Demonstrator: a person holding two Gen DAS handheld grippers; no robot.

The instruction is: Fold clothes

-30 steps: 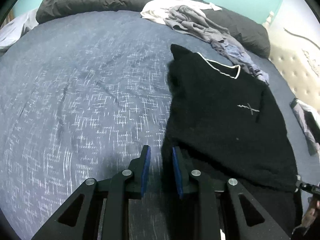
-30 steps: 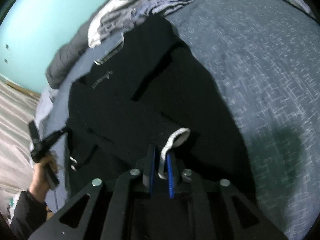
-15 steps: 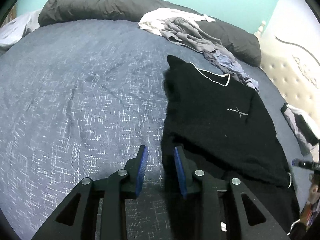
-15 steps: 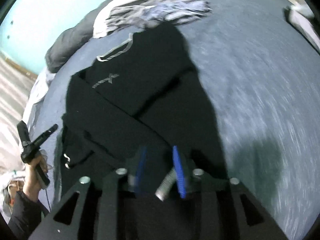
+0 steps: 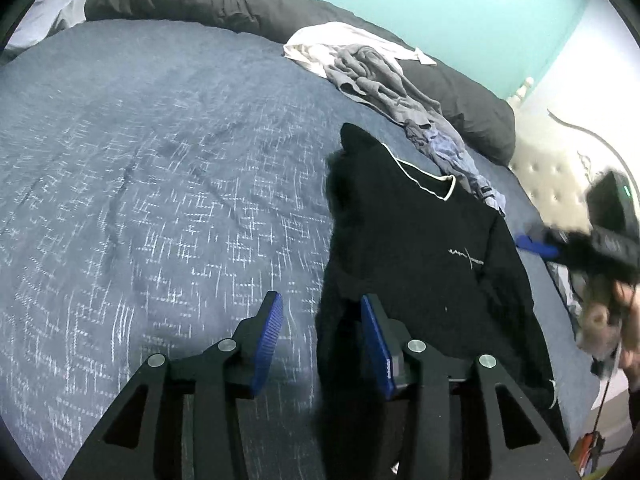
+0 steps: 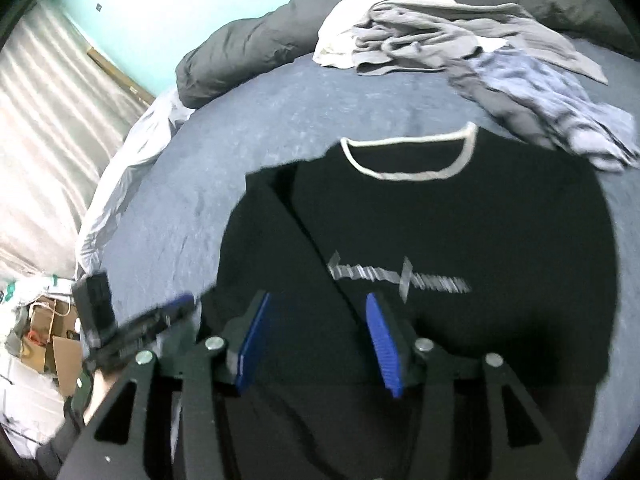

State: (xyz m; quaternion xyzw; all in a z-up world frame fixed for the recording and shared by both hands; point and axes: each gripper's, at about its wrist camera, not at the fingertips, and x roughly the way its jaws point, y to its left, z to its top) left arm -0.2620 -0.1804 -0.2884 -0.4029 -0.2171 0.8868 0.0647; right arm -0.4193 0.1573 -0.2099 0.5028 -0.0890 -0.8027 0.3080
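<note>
Both grippers hang over the bed with their blue pads apart and the jaws widening. Left gripper (image 5: 320, 344) points down at the near left edge of the black sweater (image 5: 420, 264); the cloth's dark edge lies below the gap, closer to the right-hand pad, and I cannot tell whether that pad touches it. Right gripper (image 6: 316, 340) hovers above the sweater's chest with nothing pinched between its fingers.

The sweater lies flat on the blue bedspread (image 5: 160, 200), white-trimmed neck toward the far edge, a pale logo across the front, and one sleeve folded in over the body along its left side. A heap of grey and pale blue clothes (image 6: 480, 52) sits just past its collar, brushing one shoulder. A long dark pillow (image 5: 224, 0) runs along the bed's far edge.
</note>
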